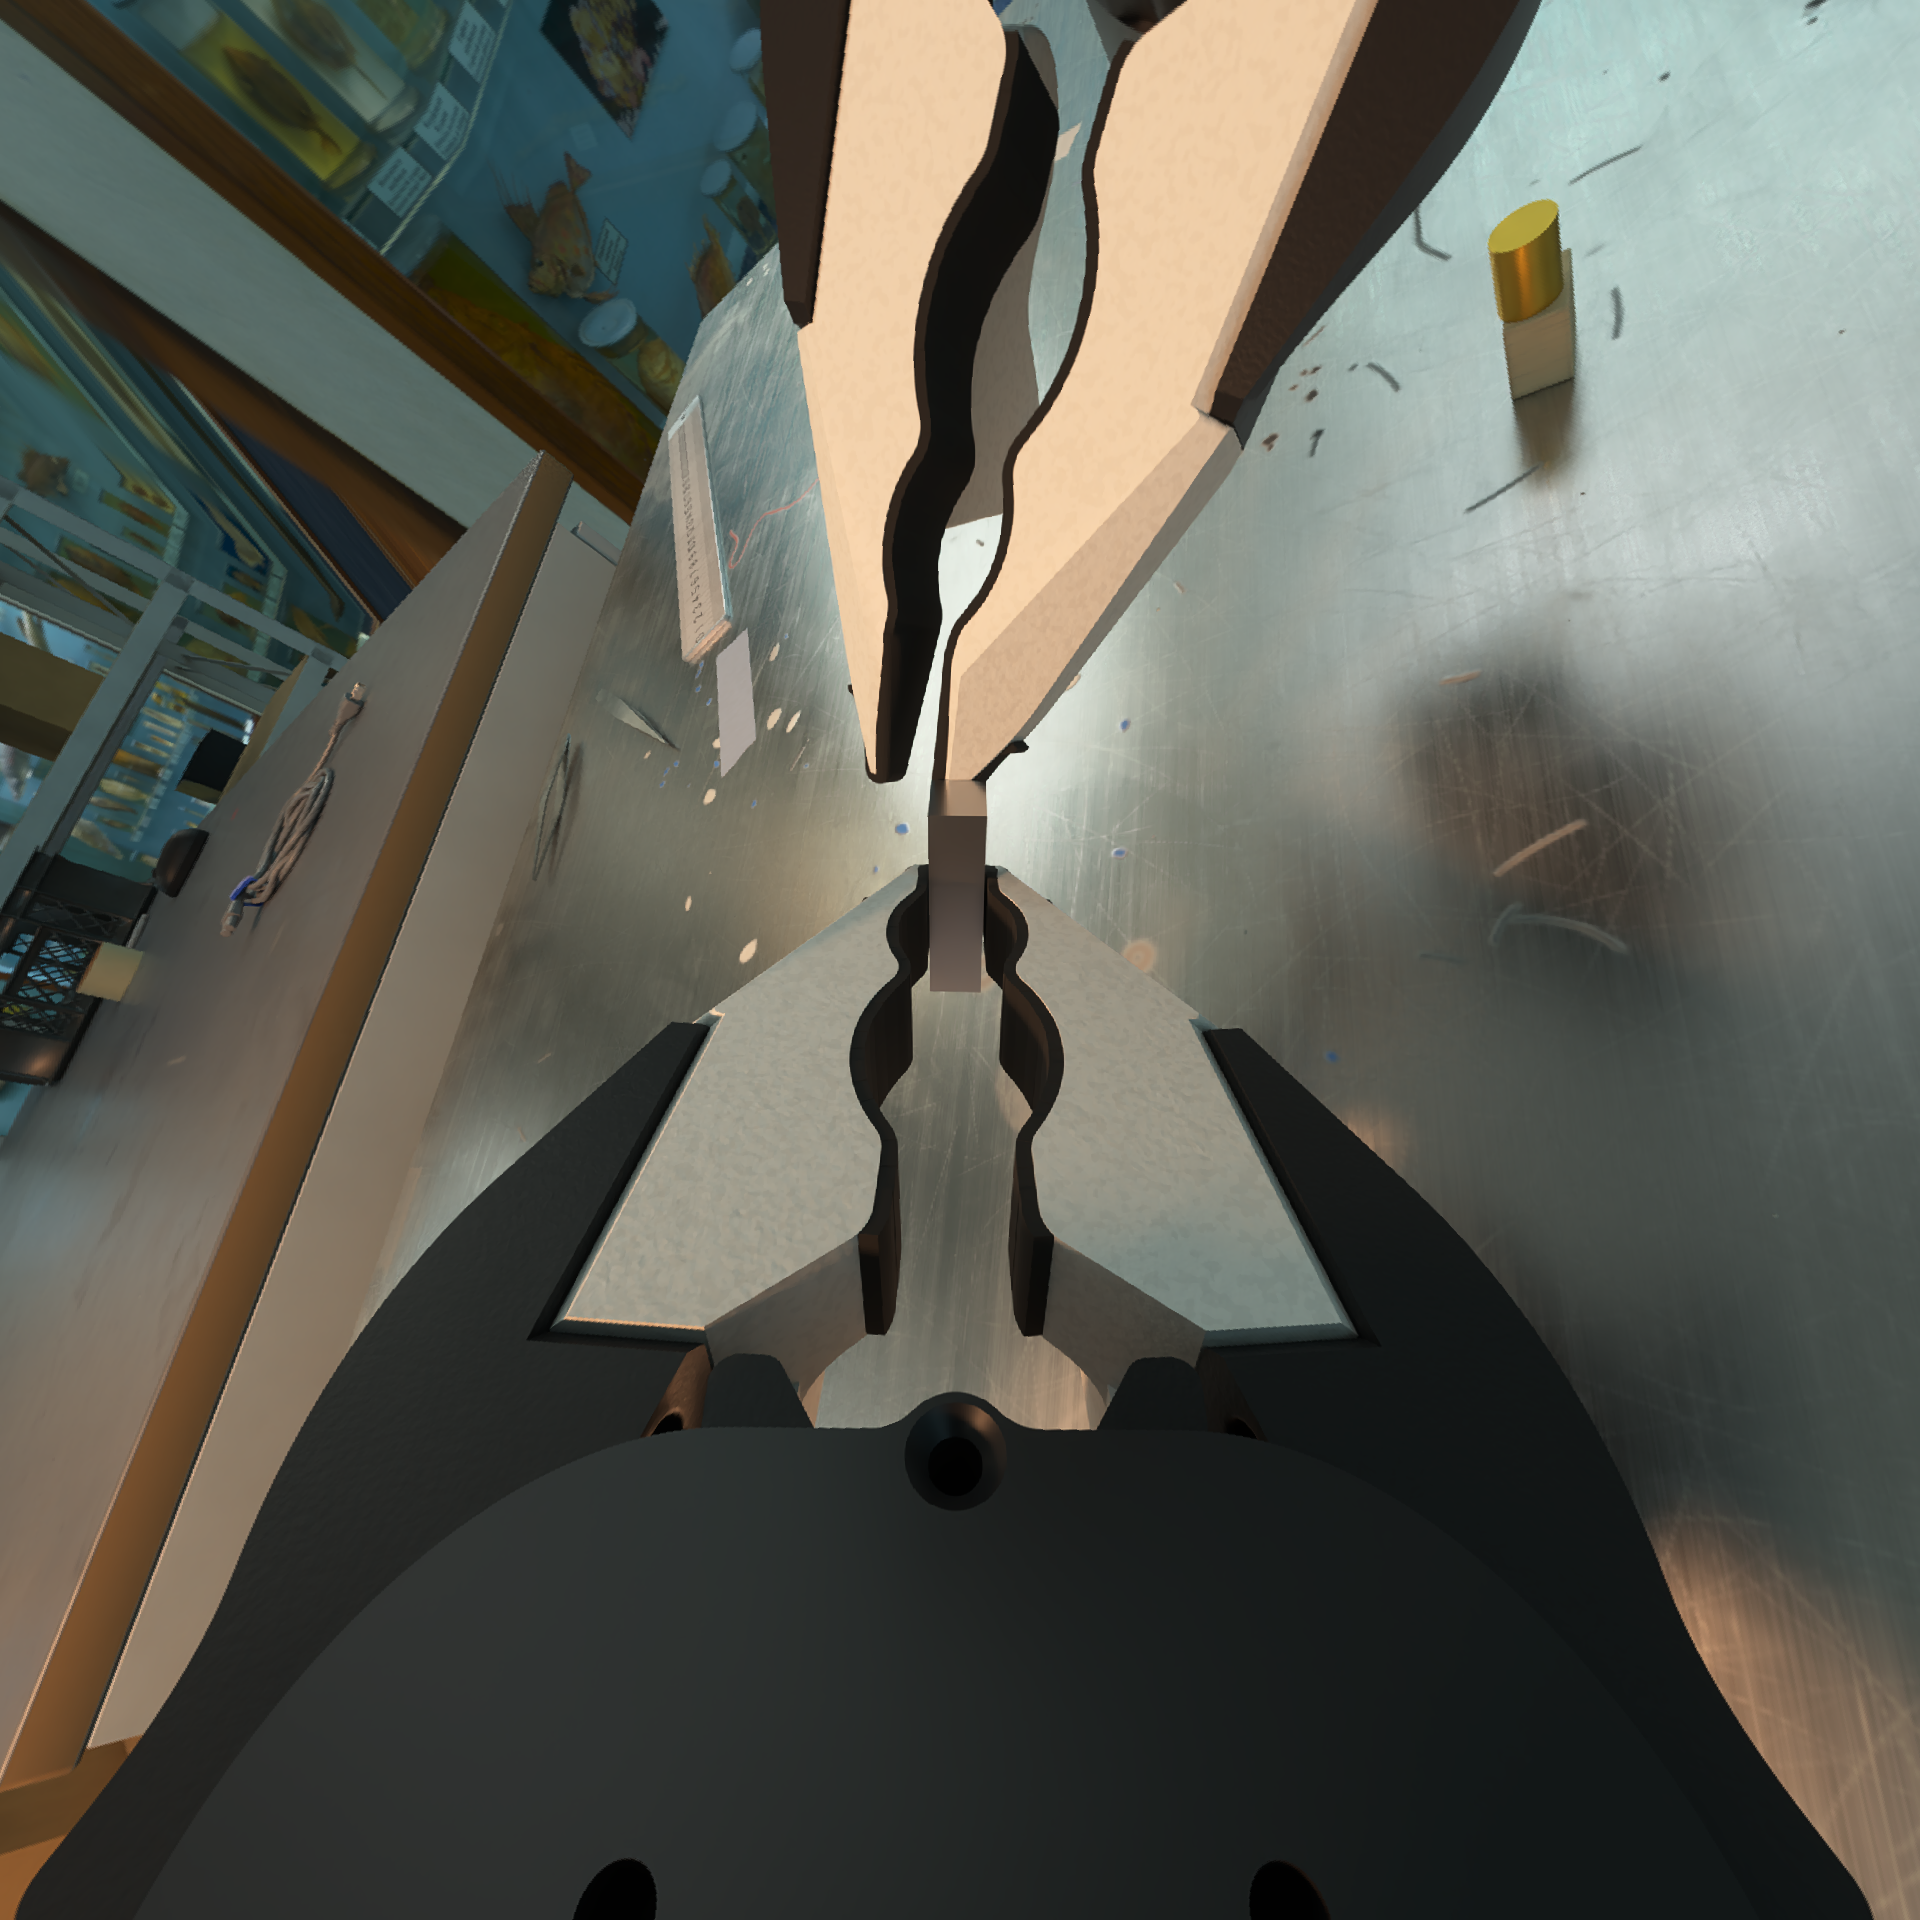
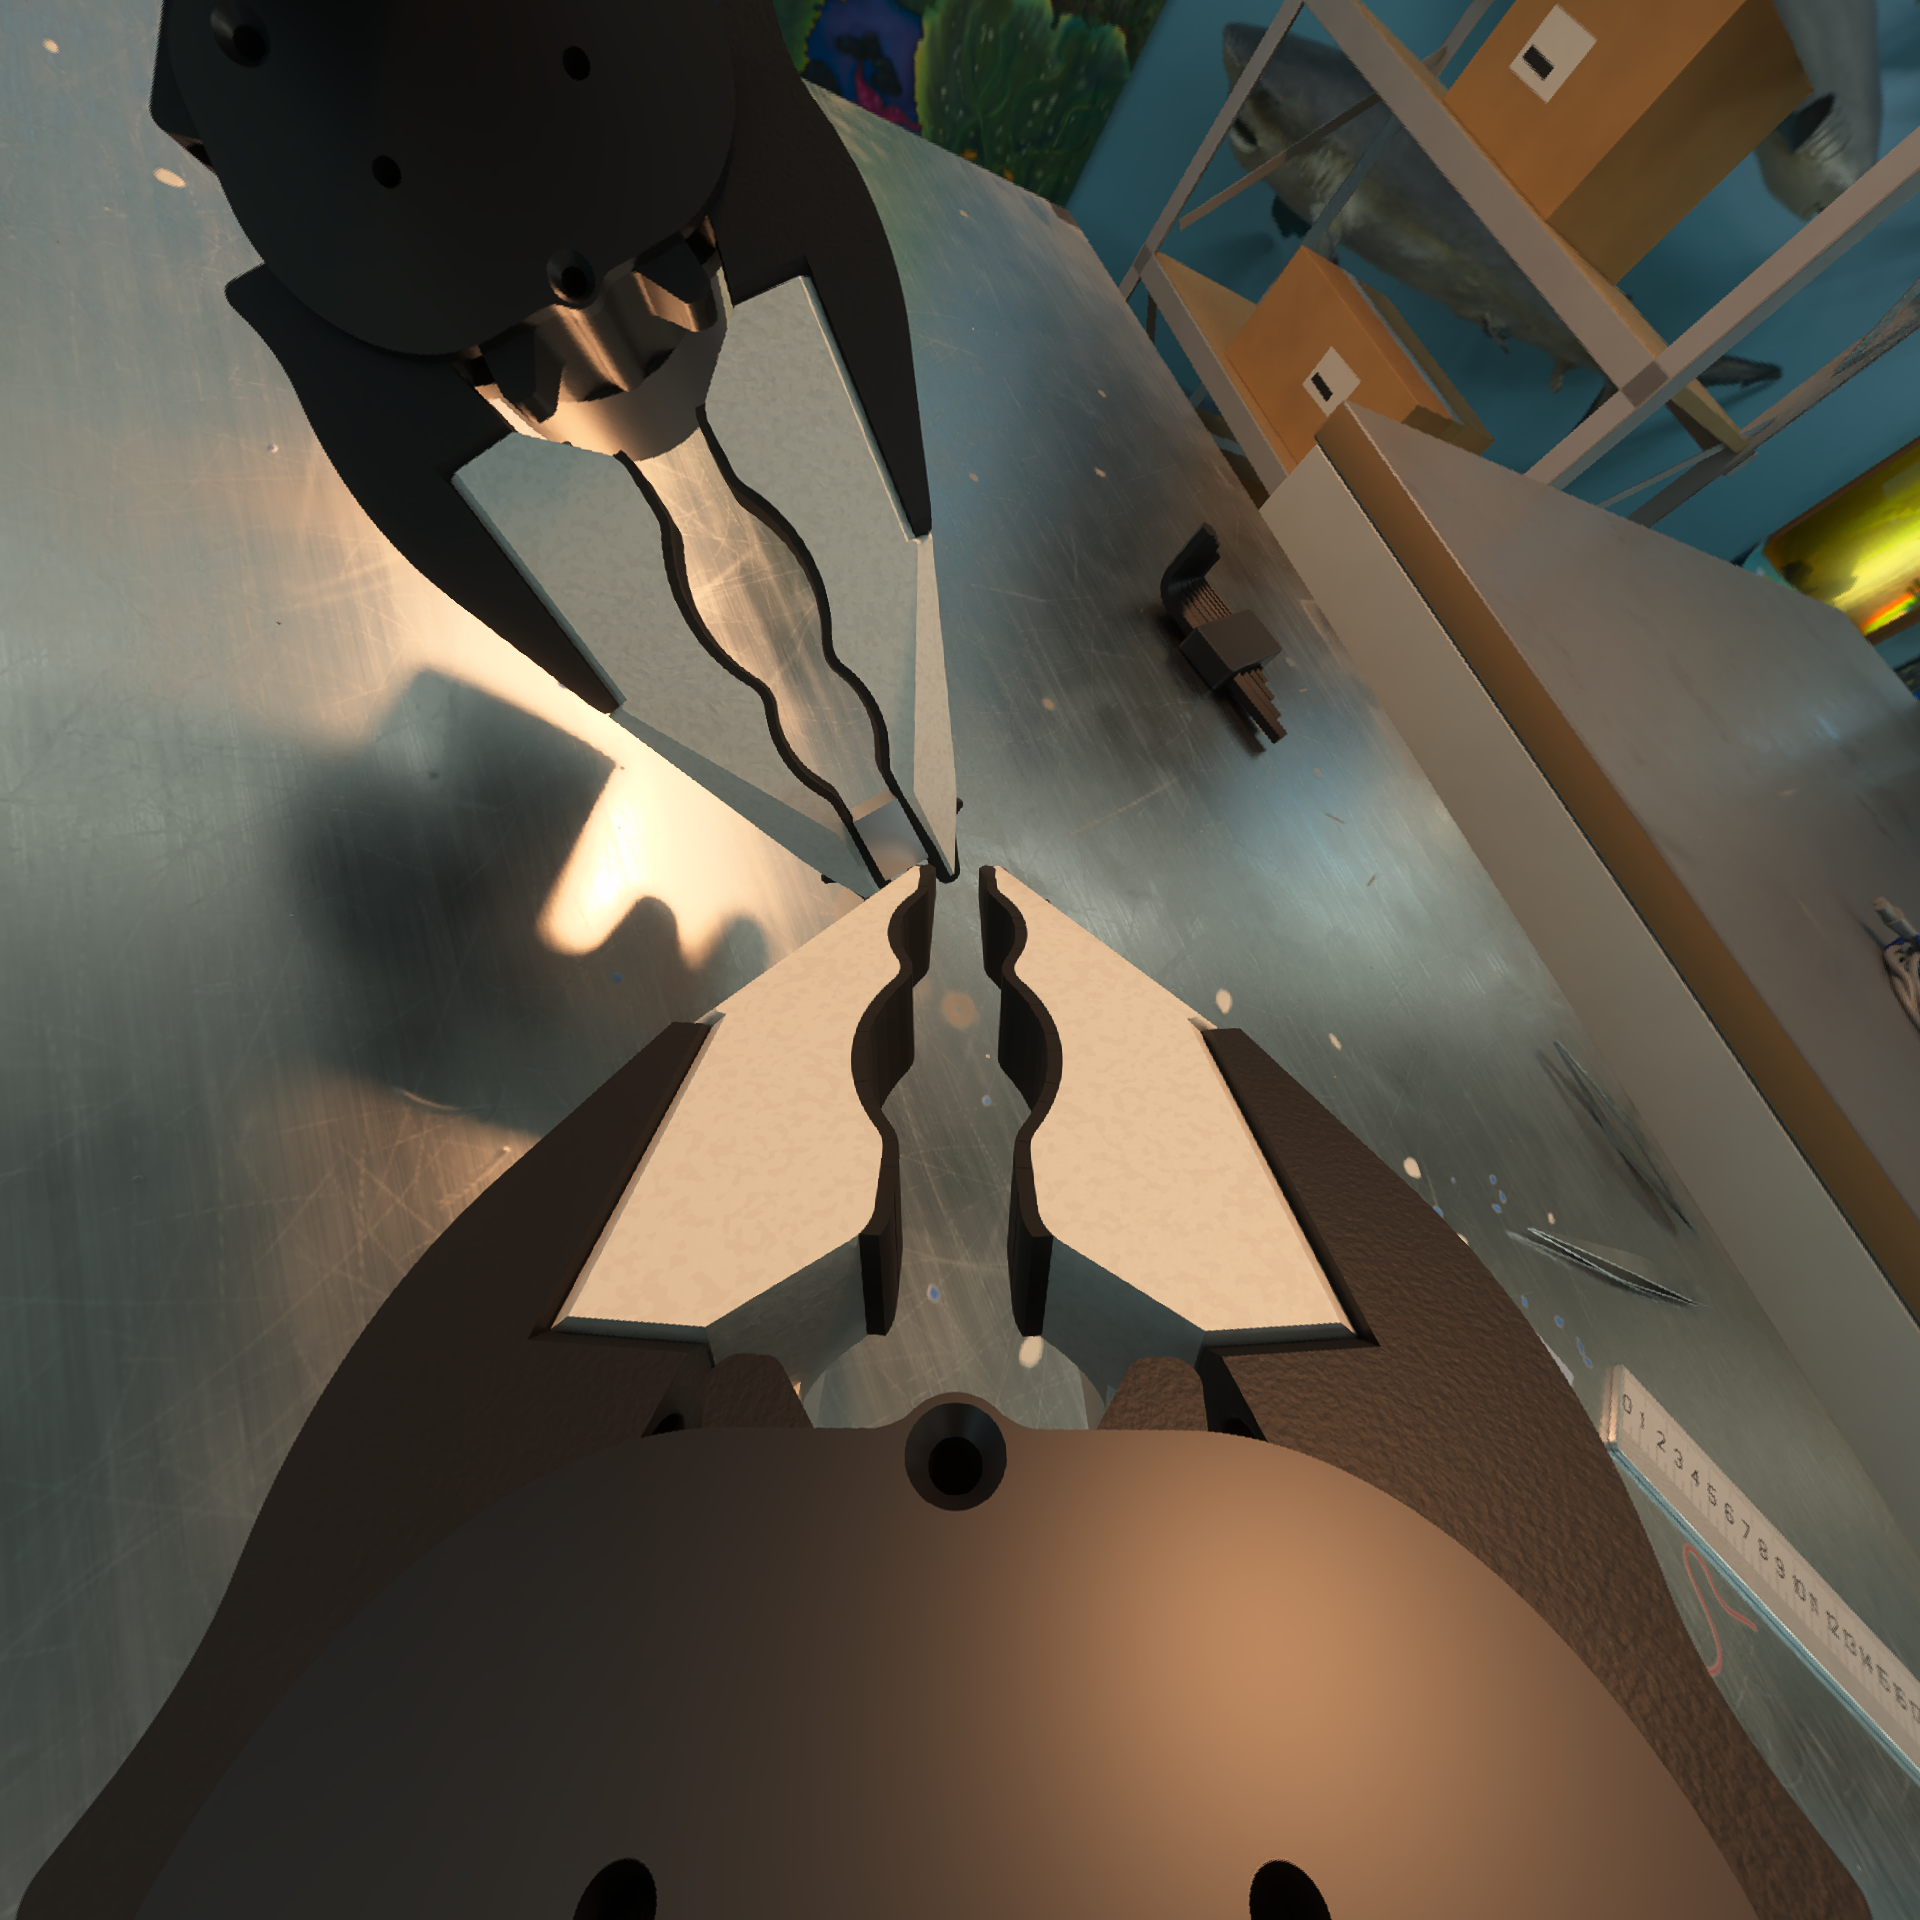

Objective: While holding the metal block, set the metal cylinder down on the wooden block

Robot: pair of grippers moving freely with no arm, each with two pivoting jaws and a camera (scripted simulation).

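Fingers of the left gripper [image 1: 956, 883], at the left wrist view's centre, clamp the metal block [image 1: 957, 899], keeping it off the worktop [image 1: 1558, 1039]; upper right, the metal cylinder [image 1: 1525, 260] already stands on the wooden block [image 1: 1542, 348]. Centred in the right wrist view, the right gripper [image 2: 956, 883] shows fingers apart and empty, apparently having let go.

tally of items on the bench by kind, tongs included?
Tongs: 2 (left tongs, right tongs)
Metal block: 1
Gold metal cylinder: 1
Wooden block: 1
Ruler: 1
Hex key set: 1
Total: 7
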